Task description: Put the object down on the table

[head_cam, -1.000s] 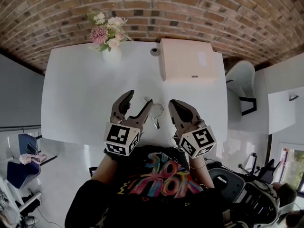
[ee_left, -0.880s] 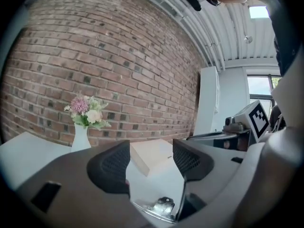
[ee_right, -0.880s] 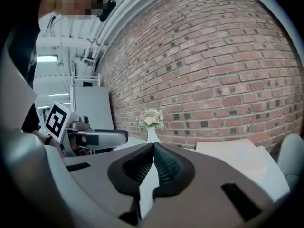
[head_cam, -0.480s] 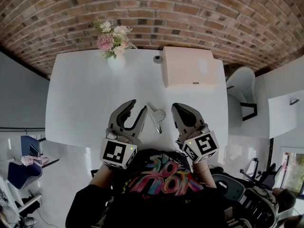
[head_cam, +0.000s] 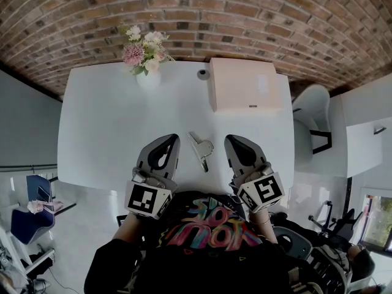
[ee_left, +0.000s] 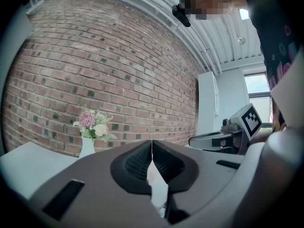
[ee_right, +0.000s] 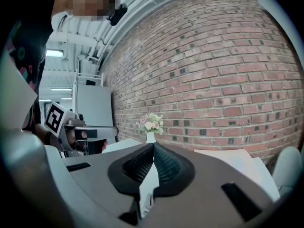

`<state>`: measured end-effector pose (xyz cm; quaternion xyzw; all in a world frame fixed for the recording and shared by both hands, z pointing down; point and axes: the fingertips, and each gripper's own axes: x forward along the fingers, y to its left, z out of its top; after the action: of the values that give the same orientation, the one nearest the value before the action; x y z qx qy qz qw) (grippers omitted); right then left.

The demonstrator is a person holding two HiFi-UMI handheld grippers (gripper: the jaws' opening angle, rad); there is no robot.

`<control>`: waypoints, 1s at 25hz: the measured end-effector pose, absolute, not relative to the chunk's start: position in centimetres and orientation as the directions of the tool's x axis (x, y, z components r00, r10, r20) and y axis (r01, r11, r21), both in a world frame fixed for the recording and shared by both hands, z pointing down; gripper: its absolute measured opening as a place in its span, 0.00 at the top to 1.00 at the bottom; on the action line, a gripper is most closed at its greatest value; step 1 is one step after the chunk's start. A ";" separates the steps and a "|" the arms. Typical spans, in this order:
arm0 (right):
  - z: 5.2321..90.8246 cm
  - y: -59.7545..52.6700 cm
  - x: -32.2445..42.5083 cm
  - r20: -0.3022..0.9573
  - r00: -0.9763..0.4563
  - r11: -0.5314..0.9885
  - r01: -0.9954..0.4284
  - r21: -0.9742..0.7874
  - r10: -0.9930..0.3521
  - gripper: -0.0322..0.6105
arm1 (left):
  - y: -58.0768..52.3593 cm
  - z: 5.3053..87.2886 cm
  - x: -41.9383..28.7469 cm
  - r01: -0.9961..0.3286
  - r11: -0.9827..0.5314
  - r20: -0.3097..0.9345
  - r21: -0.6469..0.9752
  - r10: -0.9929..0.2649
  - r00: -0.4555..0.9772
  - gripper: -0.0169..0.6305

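Observation:
A small silver metal clip (head_cam: 201,147) lies on the white table (head_cam: 110,121), near its front edge and between my two grippers, touching neither. To the clip's left is my left gripper (head_cam: 174,139), its jaws shut with nothing between them; the left gripper view shows the pads (ee_left: 152,144) pressed together. My right gripper (head_cam: 229,140) sits to the right of the clip, also shut and empty, its tips (ee_right: 153,145) meeting in the right gripper view. Both gripper views look over the table at the brick wall.
A white vase of pink and white flowers (head_cam: 146,54) stands at the table's far left. A beige box (head_cam: 242,83) lies at the far right, with a small round object (head_cam: 202,74) beside it. A white chair (head_cam: 309,103) stands off the table's right edge.
The left gripper's jaws went from wide open beside the clip to shut, and it drew back slightly toward me. The clip stays on the table. The right gripper barely moved.

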<state>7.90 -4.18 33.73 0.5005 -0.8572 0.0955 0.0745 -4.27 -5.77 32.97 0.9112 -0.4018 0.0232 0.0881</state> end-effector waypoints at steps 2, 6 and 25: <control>33.9 -4.4 8.0 0.226 -0.489 0.483 -0.871 -0.088 -0.842 0.92 | -6.2 33.1 -4.2 -0.738 -0.661 0.115 0.137 -0.729 0.675 0.93; 34.1 -4.8 8.2 0.231 -0.489 0.484 -0.871 -0.085 -0.841 0.92 | -6.6 33.4 -4.0 -0.738 -0.662 0.119 0.131 -0.728 0.675 0.94; 33.9 -6.0 7.9 0.222 -0.502 0.493 -0.864 -0.100 -0.836 0.92 | -7.6 34.1 -4.1 -0.732 -0.667 0.150 0.139 -0.716 0.682 0.94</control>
<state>7.92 -6.01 33.89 0.4937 -0.8609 0.0995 0.0718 -4.12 -7.56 34.14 0.9122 -0.3968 0.0415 0.0940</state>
